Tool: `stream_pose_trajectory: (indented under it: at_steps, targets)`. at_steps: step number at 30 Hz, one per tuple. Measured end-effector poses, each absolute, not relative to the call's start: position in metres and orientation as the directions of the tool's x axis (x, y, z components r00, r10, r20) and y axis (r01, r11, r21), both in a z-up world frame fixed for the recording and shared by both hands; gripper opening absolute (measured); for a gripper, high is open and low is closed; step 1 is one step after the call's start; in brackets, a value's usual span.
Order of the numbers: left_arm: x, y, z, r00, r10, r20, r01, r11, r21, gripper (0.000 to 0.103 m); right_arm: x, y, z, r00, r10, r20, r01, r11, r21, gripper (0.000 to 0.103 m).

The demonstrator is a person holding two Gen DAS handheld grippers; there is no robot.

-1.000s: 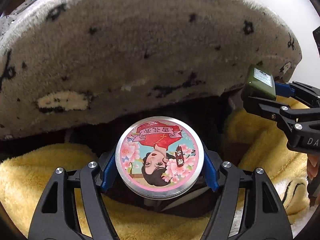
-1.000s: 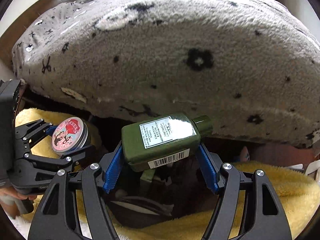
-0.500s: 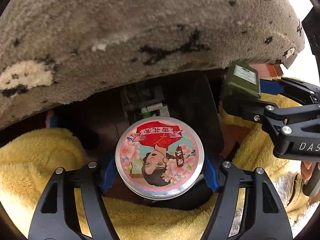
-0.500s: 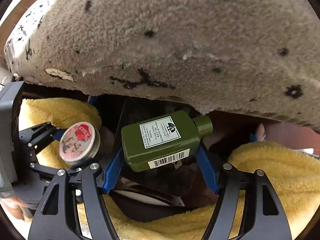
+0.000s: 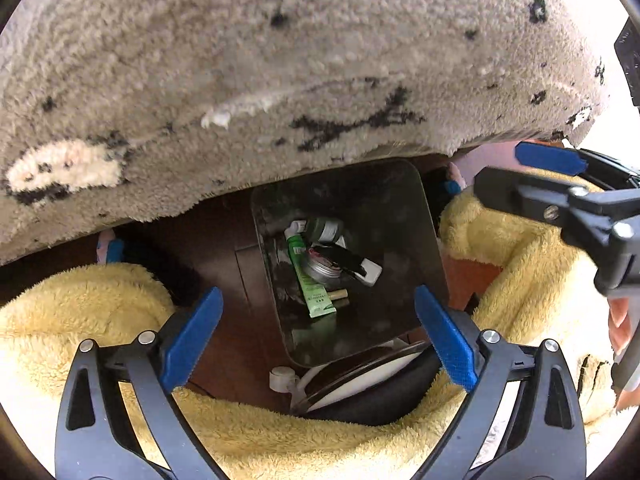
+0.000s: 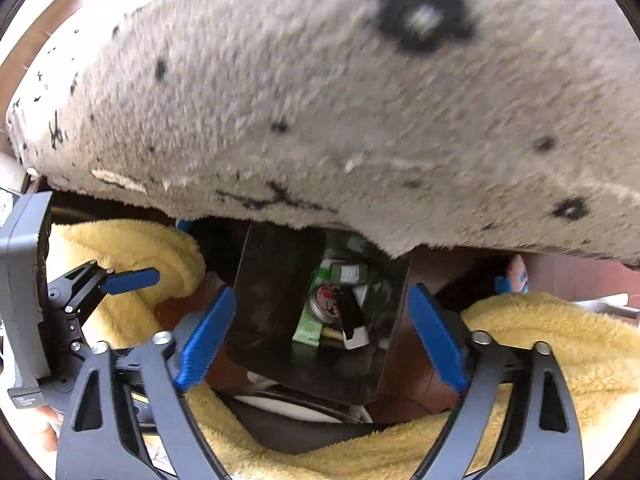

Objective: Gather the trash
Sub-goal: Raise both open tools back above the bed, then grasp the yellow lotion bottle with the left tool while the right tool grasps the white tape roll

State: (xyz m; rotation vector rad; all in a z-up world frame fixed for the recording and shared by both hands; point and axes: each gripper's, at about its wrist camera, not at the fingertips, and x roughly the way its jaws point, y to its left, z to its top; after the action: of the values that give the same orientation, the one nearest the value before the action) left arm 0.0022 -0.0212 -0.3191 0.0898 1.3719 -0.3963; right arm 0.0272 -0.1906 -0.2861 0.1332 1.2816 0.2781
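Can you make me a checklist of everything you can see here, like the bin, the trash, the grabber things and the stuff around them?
Surface: dark brown floor under the bin.
Job's things: dark bin holds a round tin, a green bottle, a green tube and a black and white piece.
Clutter: white round thing in front of the bin, partly hidden.
Grippers: left gripper and right gripper both open above the bin, their jaws just opened, nothing between the fingers.
Cables: nothing seen.
Surroundings: fluffy grey spotted cover overhangs the bin; yellow fleece on both sides.
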Motion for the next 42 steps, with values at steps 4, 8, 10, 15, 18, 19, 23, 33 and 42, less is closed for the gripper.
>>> stream_pose_trajectory:
  at_steps: [4, 8, 10, 15, 18, 19, 23, 33, 42]
  targets:
    - [-0.001, -0.022, -0.301, 0.187, -0.231, -0.955, 0.337, 0.928, -0.159, 0.093, 0.026, -0.2, -0.273, 0.3, 0.276, -0.913, -0.116, 0.961, 0.252, 0.093]
    - [-0.002, -0.017, -0.281, 0.246, -0.229, -0.942, 0.334, 0.932, -0.14, 0.093, 0.025, -0.21, -0.253, 0.35, 0.279, -0.894, -0.118, 0.96, 0.254, 0.093]
    - [-0.003, -0.017, -0.269, 0.284, -0.218, -0.934, 0.328, 0.937, -0.119, 0.093, 0.023, -0.214, -0.242, 0.382, 0.272, -0.883, -0.122, 0.962, 0.243, 0.093]
    - [0.006, -0.009, -0.233, 0.383, -0.209, -0.9, 0.321, 0.943, -0.083, 0.093, 0.024, -0.224, -0.211, 0.464, 0.248, -0.851, -0.12, 0.969, 0.217, 0.093]
    - [0.014, -0.003, -0.214, 0.44, -0.208, -0.874, 0.316, 0.947, -0.066, 0.093, 0.029, -0.231, -0.194, 0.507, 0.232, -0.83, -0.112, 0.973, 0.204, 0.093]
    - [0.017, -0.001, -0.207, 0.457, -0.21, -0.864, 0.314, 0.947, -0.063, 0.093, 0.031, -0.234, -0.19, 0.519, 0.226, -0.824, -0.11, 0.974, 0.198, 0.093]
    - [0.032, 0.006, -0.182, 0.517, -0.211, -0.829, 0.305, 0.951, -0.051, 0.093, 0.046, -0.243, -0.173, 0.565, 0.193, -0.802, -0.093, 0.981, 0.17, 0.093]
    - [0.087, 0.007, -0.152, 0.599, -0.179, -0.78, 0.266, 0.964, -0.017, 0.093, 0.1, -0.256, -0.148, 0.633, 0.13, -0.763, -0.069, 0.991, 0.112, 0.093]
    - [0.157, -0.018, -0.153, 0.603, -0.172, -0.779, 0.291, 0.957, 0.014, 0.093, 0.19, -0.257, -0.15, 0.678, 0.121, -0.725, -0.084, 0.993, 0.088, 0.088]
